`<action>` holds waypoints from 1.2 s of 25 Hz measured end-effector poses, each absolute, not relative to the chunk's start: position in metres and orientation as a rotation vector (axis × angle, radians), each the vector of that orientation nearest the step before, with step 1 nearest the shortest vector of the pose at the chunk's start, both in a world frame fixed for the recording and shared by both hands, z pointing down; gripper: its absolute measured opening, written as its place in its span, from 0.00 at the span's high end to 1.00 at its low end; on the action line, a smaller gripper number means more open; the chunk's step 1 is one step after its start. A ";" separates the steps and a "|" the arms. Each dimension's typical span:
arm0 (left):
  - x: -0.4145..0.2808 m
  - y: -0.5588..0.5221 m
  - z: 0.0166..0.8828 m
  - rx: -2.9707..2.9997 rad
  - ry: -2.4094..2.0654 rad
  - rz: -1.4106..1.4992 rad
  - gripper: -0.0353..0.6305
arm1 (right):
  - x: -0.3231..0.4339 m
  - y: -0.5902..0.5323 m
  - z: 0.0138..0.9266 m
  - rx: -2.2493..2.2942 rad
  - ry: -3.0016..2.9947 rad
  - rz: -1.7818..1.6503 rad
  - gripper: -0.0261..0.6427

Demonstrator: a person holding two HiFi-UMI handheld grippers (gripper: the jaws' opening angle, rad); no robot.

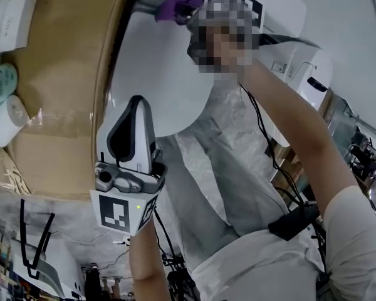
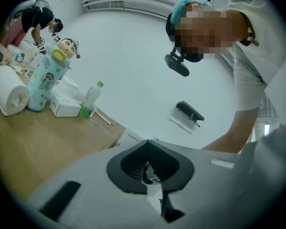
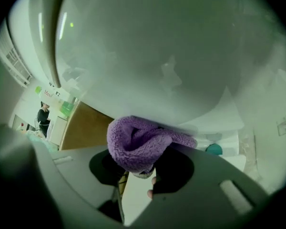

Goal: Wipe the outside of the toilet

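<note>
The white toilet (image 1: 156, 74) fills the middle of the head view, and its curved outside (image 3: 157, 46) looms close in the right gripper view. A fuzzy purple cloth (image 3: 133, 142) is pinched in my right gripper (image 3: 138, 161) and pressed against that surface. In the head view the cloth (image 1: 175, 6) and right gripper (image 1: 193, 12) are at the toilet's far top edge. My left gripper (image 1: 135, 105) hovers low beside the bowl's near side, apart from it, shut with nothing in its jaws (image 2: 150, 168).
A wooden counter (image 1: 56, 74) runs along the left with a paper roll (image 1: 6, 119), a pale green bottle (image 2: 45, 78), a white box (image 2: 64, 108) and a small green-capped bottle (image 2: 92, 97). Plastic sheeting (image 1: 232, 168) and black cables (image 1: 263, 137) lie to the right.
</note>
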State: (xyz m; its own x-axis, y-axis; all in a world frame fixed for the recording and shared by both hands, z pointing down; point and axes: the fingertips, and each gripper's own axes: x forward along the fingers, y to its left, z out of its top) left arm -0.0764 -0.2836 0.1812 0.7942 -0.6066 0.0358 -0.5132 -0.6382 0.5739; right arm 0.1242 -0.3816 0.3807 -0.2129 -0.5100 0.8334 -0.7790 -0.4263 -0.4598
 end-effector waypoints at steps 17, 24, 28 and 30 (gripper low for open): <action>-0.138 -0.265 0.186 2.390 -0.890 -0.228 0.94 | 0.054 -0.437 0.337 1.681 -1.931 1.446 0.77; -0.102 -0.252 0.189 2.370 -0.936 -0.239 0.94 | 0.072 -0.400 0.334 1.677 -1.960 1.444 0.77; -0.064 -0.245 0.178 2.361 -0.924 -0.263 0.94 | 0.120 -0.341 0.355 1.702 -1.820 1.517 0.77; -0.044 -0.242 0.174 2.373 -0.903 -0.262 0.94 | 0.146 -0.313 0.366 1.705 -1.748 1.544 0.77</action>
State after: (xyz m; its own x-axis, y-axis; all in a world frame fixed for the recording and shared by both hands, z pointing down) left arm -0.0435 -0.2425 0.1745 0.7514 -0.6595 0.0214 -0.5452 -0.6023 0.5830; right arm 0.1458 -0.3133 0.3661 -0.2829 -0.5693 0.7719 -0.8362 -0.2477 -0.4892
